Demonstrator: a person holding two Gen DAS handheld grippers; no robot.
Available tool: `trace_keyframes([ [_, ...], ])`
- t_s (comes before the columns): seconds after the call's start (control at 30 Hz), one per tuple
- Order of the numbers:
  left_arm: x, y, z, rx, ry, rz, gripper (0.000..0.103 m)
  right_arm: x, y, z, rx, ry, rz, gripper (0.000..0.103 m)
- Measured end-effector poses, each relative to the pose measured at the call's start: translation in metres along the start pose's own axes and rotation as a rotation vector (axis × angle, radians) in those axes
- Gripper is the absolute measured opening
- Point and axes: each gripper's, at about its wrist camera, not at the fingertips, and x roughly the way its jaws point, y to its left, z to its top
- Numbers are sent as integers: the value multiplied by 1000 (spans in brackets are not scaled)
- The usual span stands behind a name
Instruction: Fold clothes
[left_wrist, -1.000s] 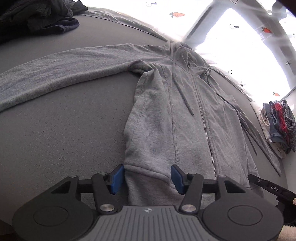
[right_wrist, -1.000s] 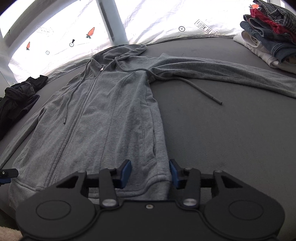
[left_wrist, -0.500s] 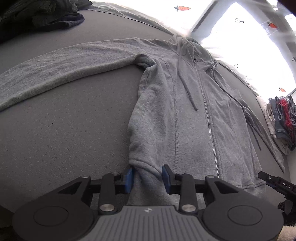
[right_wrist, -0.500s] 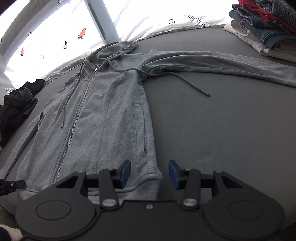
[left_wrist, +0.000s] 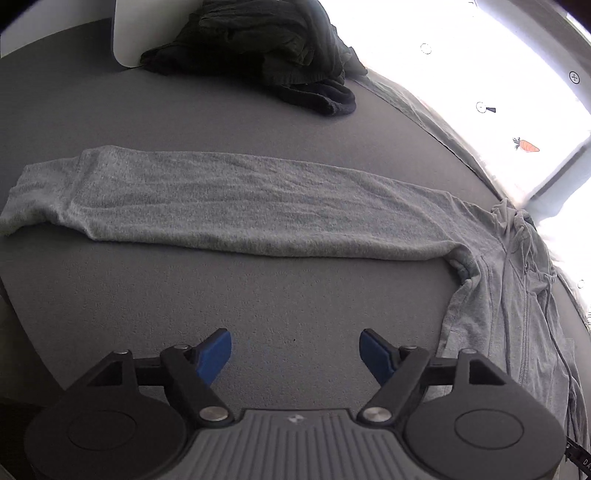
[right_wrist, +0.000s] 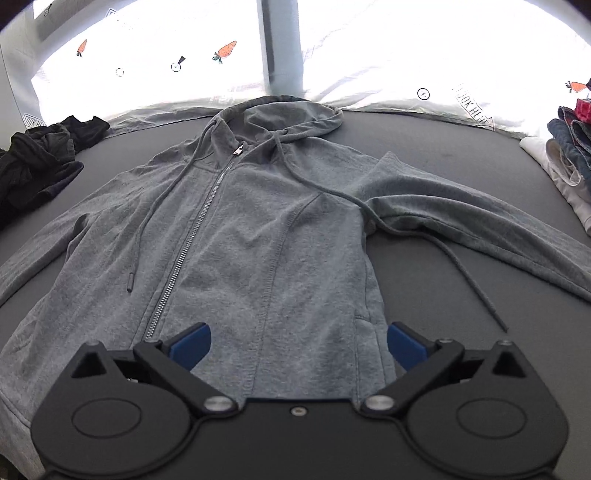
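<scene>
A grey zip hoodie (right_wrist: 258, 236) lies flat, front up, on the dark grey surface (right_wrist: 461, 332), hood toward the bright curtain. Its left sleeve (left_wrist: 229, 206) stretches straight out across the left wrist view, with the body (left_wrist: 509, 302) at the right edge. My left gripper (left_wrist: 295, 350) is open and empty over bare surface, in front of the sleeve. My right gripper (right_wrist: 297, 343) is open wide and empty over the lower right part of the hoodie's front. The other sleeve (right_wrist: 480, 229) runs off to the right.
A heap of dark clothes (left_wrist: 280, 55) lies beyond the left sleeve, and it also shows in the right wrist view (right_wrist: 40, 162). A stack of folded clothes (right_wrist: 569, 155) sits at the far right. A white curtain with carrot prints (right_wrist: 184, 62) hangs behind.
The left gripper let go of the hoodie's hem, opened wide and swung left to face the sleeve. The right gripper opened wider and moved up over the hoodie's body.
</scene>
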Motion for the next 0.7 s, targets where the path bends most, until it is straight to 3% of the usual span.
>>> trace_keyframes([
  [0.1,1,24,10,-87,-28,64,78,21,17,8,-45,19,0,103],
  [0.3,4,49,23,-140,-61,131,84,49,30,20,-53,72,-25,103],
  [0.6,17,42,33,-190,-108,209,95,53,26,21,-37,100,-13,103],
  [0.7,30,31,38,-137,-126,266,100,51,26,19,-43,85,-7,103],
])
